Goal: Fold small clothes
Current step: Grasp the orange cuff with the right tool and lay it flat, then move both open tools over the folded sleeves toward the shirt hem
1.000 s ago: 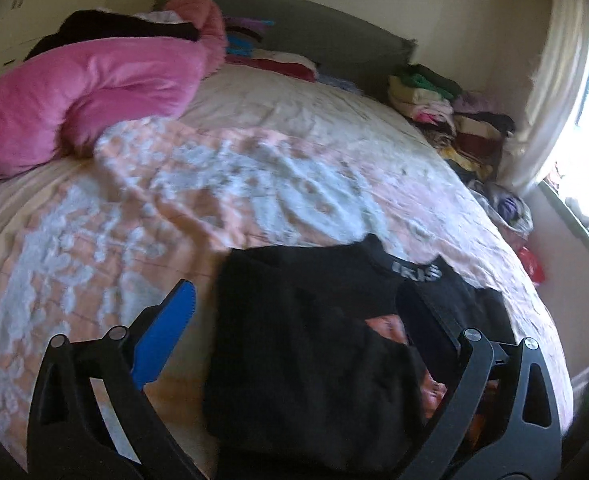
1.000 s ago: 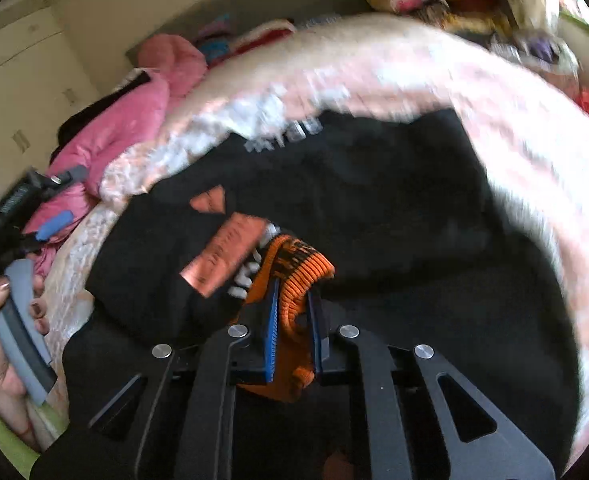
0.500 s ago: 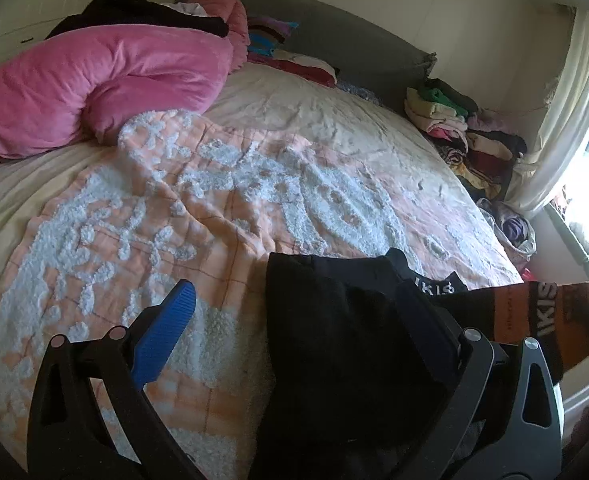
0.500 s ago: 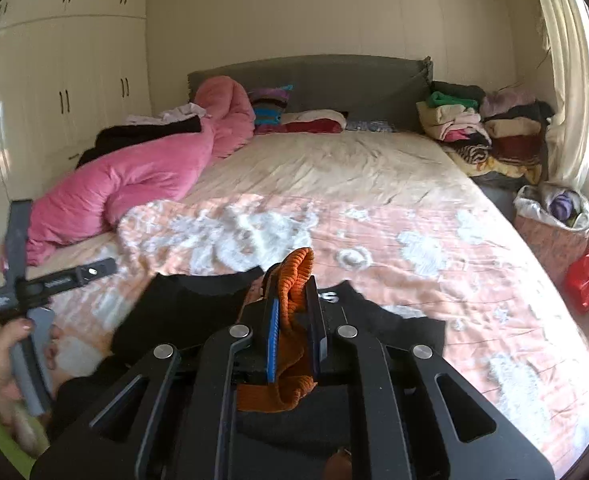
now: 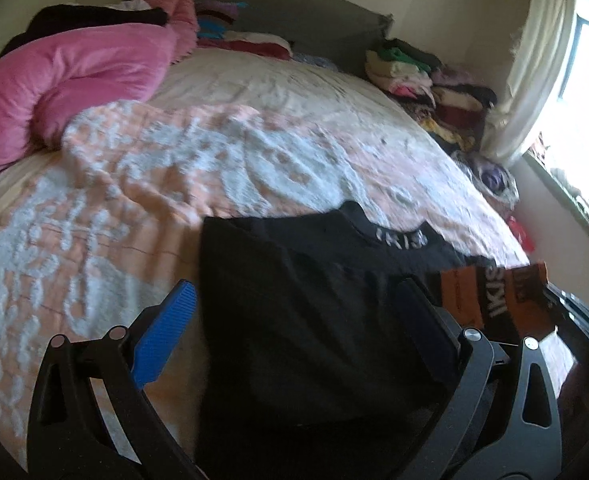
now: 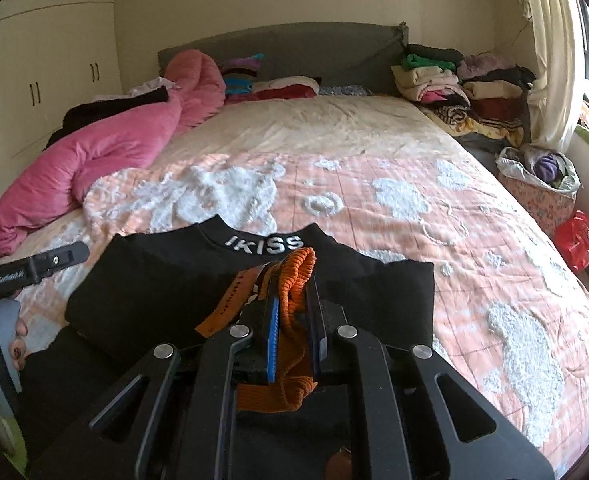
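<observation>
Your right gripper (image 6: 292, 316) jaws are clamped on the orange cuff (image 6: 294, 276) of the black sweater (image 6: 166, 280) lying on the bed (image 6: 414, 208), your left gripper (image 5: 294, 320) jaws gape wide over it holding nothing, so the sleeve fold is underway, the body fold still left.

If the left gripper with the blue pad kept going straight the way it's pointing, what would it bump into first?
Most likely the black top. The left gripper is open and points down at it, with the cloth lying right between and ahead of its fingers. Depth is hard to judge, but the bedspread comes only beyond it.
</observation>
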Action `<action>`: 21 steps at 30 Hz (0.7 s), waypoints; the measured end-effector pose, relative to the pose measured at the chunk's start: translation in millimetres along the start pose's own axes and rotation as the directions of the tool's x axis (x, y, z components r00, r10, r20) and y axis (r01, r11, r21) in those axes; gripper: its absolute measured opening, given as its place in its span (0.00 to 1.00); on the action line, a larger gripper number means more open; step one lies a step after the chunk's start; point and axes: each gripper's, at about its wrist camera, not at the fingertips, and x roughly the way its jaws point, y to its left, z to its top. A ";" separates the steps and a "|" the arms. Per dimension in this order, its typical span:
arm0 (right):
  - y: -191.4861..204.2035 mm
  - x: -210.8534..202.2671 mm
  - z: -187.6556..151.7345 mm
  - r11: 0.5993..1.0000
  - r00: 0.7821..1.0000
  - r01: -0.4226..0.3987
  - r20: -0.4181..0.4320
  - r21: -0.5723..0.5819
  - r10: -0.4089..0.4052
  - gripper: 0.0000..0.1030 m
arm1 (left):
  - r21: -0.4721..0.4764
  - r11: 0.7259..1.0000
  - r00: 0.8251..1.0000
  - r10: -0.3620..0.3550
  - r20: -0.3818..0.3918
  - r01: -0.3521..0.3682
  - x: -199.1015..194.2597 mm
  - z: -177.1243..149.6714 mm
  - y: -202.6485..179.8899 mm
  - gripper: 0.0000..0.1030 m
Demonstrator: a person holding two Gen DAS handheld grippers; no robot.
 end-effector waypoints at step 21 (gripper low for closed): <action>-8.0 4.3 -8.5 0.998 0.999 0.025 -0.045 0.058 -0.022 0.14 | 0.101 0.994 0.997 -0.031 -0.077 0.039 11.9 -13.8 -30.3 0.90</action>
